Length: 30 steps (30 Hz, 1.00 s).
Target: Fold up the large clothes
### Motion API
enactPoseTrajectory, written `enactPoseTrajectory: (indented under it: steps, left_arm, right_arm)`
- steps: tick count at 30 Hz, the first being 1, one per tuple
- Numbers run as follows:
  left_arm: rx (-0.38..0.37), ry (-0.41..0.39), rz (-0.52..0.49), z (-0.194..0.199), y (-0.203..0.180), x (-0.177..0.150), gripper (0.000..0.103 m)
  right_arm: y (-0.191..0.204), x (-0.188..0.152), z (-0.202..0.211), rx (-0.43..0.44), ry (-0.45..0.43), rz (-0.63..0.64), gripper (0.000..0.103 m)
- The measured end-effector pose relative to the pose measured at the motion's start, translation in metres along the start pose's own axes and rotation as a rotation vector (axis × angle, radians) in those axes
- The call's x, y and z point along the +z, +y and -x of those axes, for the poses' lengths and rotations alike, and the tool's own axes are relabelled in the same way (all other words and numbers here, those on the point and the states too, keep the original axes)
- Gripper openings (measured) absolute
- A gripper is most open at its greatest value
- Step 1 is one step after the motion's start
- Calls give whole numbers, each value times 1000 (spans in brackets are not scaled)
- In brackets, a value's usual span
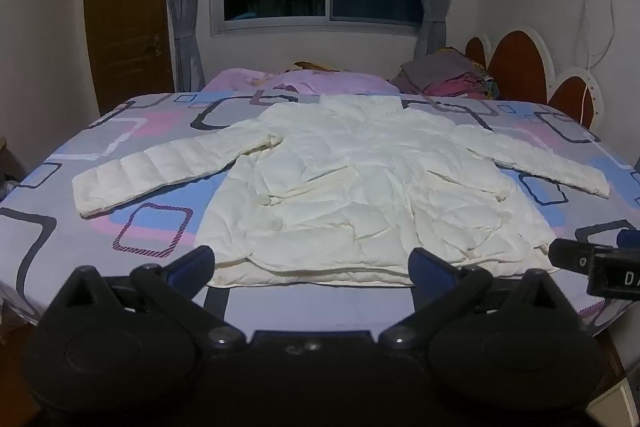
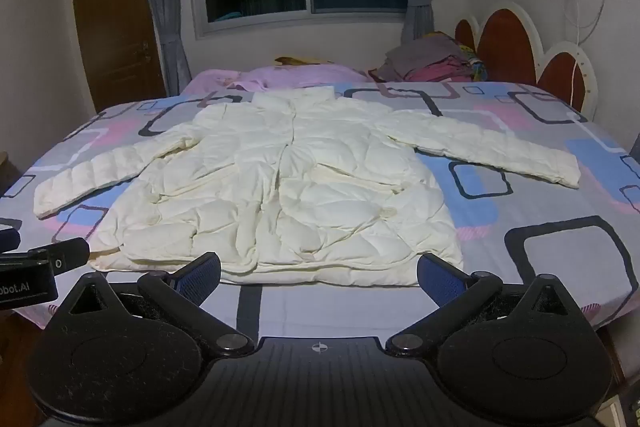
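Since the white puffer jacket (image 1: 352,187) lies flat on the bed (image 1: 60,227), collar toward the window and sleeves out sideways, its hem sits just past both wide-open, empty grippers, left gripper (image 1: 312,263) by the hem's left half, right gripper (image 2: 320,273) by the right.

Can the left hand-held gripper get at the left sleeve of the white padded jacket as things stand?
Probably yes: the left hand-held gripper is open, and the white padded jacket's left sleeve lies flat, uncovered.

Left of the right gripper's (image 2: 319,273) jaws, the left gripper (image 2: 28,281) body reads "obot.AI"; the right gripper's body shows "D".
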<state>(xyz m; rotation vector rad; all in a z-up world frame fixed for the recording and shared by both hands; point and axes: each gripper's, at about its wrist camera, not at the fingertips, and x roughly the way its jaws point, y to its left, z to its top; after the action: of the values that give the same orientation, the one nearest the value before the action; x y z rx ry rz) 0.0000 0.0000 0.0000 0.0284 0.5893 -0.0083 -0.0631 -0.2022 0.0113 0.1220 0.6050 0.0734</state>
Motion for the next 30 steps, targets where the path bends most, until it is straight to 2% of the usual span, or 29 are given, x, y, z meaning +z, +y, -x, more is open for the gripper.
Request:
enactPoseTrajectory:
  steps: [30]
  left_arm:
    - [8, -2, 9, 7, 7, -7, 103]
  right_arm:
    - [8, 2, 7, 8, -4, 13, 103]
